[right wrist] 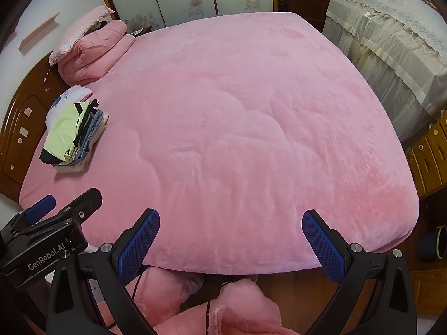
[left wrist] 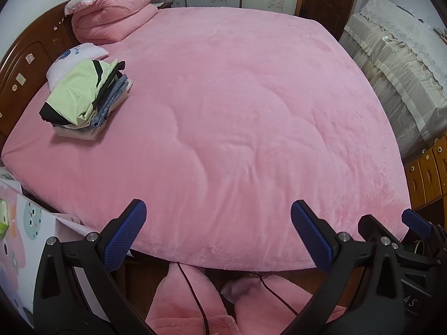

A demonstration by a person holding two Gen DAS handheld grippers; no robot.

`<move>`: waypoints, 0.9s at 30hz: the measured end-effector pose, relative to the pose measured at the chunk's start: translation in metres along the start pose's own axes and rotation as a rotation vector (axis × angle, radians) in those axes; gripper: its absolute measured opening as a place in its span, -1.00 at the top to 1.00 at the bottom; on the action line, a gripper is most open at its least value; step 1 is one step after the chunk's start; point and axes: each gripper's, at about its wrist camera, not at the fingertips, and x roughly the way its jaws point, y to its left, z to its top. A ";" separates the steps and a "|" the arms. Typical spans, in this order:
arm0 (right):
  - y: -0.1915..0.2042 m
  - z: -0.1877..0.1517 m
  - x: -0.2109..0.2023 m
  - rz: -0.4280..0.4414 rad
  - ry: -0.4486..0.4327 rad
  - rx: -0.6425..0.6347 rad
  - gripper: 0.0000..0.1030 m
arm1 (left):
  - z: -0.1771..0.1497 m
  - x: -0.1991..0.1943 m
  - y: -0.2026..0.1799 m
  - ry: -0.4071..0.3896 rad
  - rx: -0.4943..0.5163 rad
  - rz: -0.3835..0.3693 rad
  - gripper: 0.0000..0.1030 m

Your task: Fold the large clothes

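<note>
Pink plush bed (left wrist: 237, 106) with stack of folded clothes (left wrist: 83, 95) near its headboard (left wrist: 25, 64); left gripper (left wrist: 218, 229) and right gripper (right wrist: 230, 237) hover at the foot, fingers spread wide, holding nothing.

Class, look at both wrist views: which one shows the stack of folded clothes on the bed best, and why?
The left wrist view: the stack of folded clothes appears larger there, its green top piece and denim layers distinct. The right wrist view shows the same stack smaller, farther toward the left edge, layers harder to separate.

both views over shared bed (left wrist: 237, 111)
</note>
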 end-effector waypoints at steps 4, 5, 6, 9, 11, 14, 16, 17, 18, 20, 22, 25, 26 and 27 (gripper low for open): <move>-0.004 -0.003 0.003 -0.004 0.009 0.003 -1.00 | -0.003 0.002 -0.003 0.012 -0.005 -0.005 -0.99; -0.006 -0.002 0.004 -0.005 0.013 0.002 -1.00 | -0.003 0.003 -0.003 0.015 -0.006 -0.006 -0.99; -0.008 -0.001 0.005 -0.004 0.015 0.000 -1.00 | -0.003 0.003 -0.004 0.017 -0.007 -0.006 -0.99; -0.012 -0.001 0.008 -0.001 0.021 -0.001 -1.00 | -0.004 0.004 -0.005 0.017 -0.009 -0.002 -0.99; -0.013 0.000 0.010 0.001 0.024 -0.001 -1.00 | -0.004 0.004 -0.005 0.017 -0.008 -0.004 -0.99; -0.016 0.001 0.013 0.004 0.030 0.003 -1.00 | -0.003 0.004 -0.005 0.015 -0.006 0.002 -0.99; -0.018 0.002 0.014 0.006 0.034 0.002 -1.00 | -0.003 0.003 -0.006 0.014 -0.007 0.006 -0.99; -0.018 0.003 0.015 0.008 0.036 0.002 -1.00 | -0.004 0.003 -0.006 0.015 -0.009 0.007 -0.99; -0.018 0.003 0.015 0.009 0.037 0.002 -1.00 | -0.004 0.003 -0.007 0.016 -0.009 0.009 -0.99; -0.018 0.002 0.016 0.009 0.038 0.002 -1.00 | -0.004 0.003 -0.008 0.018 -0.011 0.012 -0.99; -0.018 0.001 0.016 0.010 0.041 0.003 -1.00 | -0.004 0.003 -0.009 0.019 -0.011 0.014 -0.99; -0.022 0.001 0.019 0.012 0.044 0.002 -1.00 | -0.003 0.003 -0.011 0.019 -0.008 0.017 -0.99; -0.022 0.002 0.019 0.010 0.045 0.002 -1.00 | -0.003 0.003 -0.011 0.019 -0.006 0.018 -0.99; -0.023 0.002 0.019 0.010 0.046 0.002 -1.00 | -0.003 0.003 -0.012 0.019 -0.007 0.018 -0.99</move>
